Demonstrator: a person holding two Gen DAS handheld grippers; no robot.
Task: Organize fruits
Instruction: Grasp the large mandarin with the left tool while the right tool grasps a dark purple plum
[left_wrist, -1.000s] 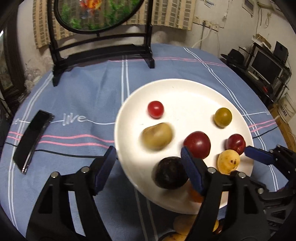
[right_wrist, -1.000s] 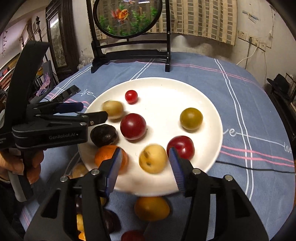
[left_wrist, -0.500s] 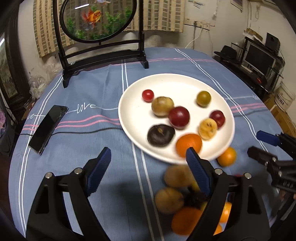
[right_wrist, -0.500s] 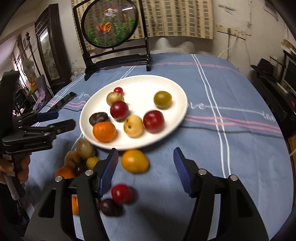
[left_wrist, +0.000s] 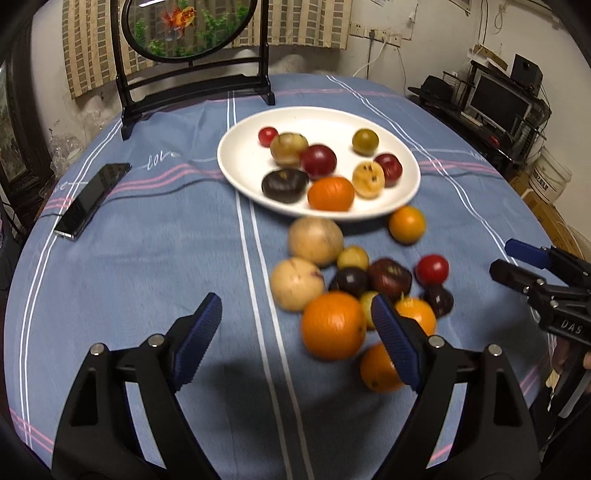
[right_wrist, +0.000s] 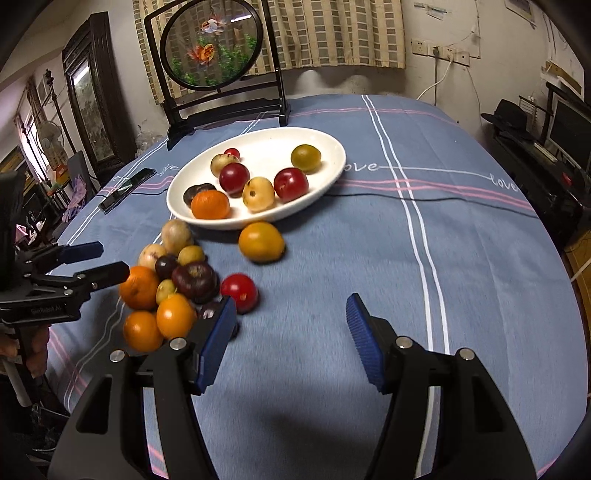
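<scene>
A white plate (right_wrist: 332, 173) on the blue striped tablecloth (right_wrist: 461, 258) holds eight fruits, among them an orange (right_wrist: 209, 204) and a red plum (right_wrist: 290, 184). More fruit lies in a loose pile (left_wrist: 354, 291) just beside the plate's near rim. The left gripper (left_wrist: 295, 332) and right gripper (right_wrist: 291, 339) both hover spread wide, grasping nothing. A phone (left_wrist: 92, 199) lies well apart from the plate.

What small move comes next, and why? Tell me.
Probably lower the right tool toward the red tomato lying loose on the cloth just ahead of its left finger. Both tools are open and hold nothing, the left tool hangs over the pile of oranges, and the white plate has bare room.
</scene>
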